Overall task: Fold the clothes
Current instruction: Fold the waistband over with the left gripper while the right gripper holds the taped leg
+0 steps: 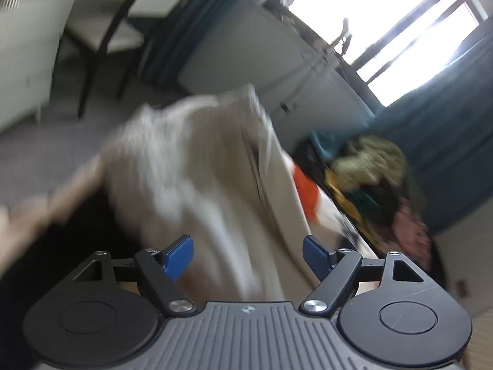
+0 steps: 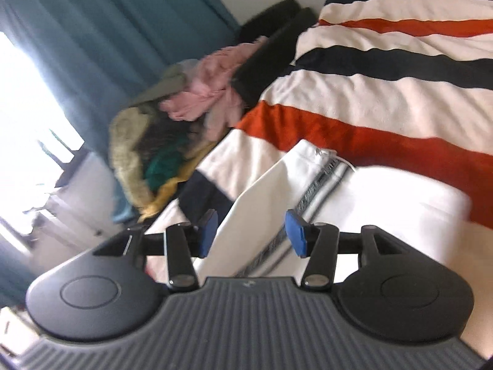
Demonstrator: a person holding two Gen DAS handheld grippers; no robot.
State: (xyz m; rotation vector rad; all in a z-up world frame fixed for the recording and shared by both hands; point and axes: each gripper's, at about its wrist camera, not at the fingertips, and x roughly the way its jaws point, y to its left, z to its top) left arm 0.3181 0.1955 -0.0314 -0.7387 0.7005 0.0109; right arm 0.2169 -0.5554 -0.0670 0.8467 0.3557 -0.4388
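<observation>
Striped bedding (image 2: 400, 98) in white, navy and orange covers the bed, with teal curtains (image 2: 107, 30) and a bright window (image 1: 385, 24) behind; a pile of unfolded clothes (image 2: 172, 129) sits at the far left edge of the bed in the right wrist view.

Subject garment: a cream-white garment (image 2: 354, 203) with a dark patterned band along it, lying on the bed directly ahead of the right gripper (image 2: 251, 234). Its long axis runs from near, between the blue pads, away toward the far right. In the left wrist view the same garment (image 1: 197, 166) appears as a raised, heavily blurred fold ahead of and above the left gripper (image 1: 248, 260); its exact attitude cannot be determined.

Jaws: left jaws stand wide, with cloth ahead of the pads but neither pad pressing on it. Right jaws stand partly open; the banded strip passes through the gap, and no pad contact is evident.

A blurred hand or forearm (image 1: 37, 206) crosses the left edge of the left view.

Assessment: neither gripper holds the garment. The right gripper appears nearer and better aligned with the band, so any next grasp probably depends on closing across that strip.
</observation>
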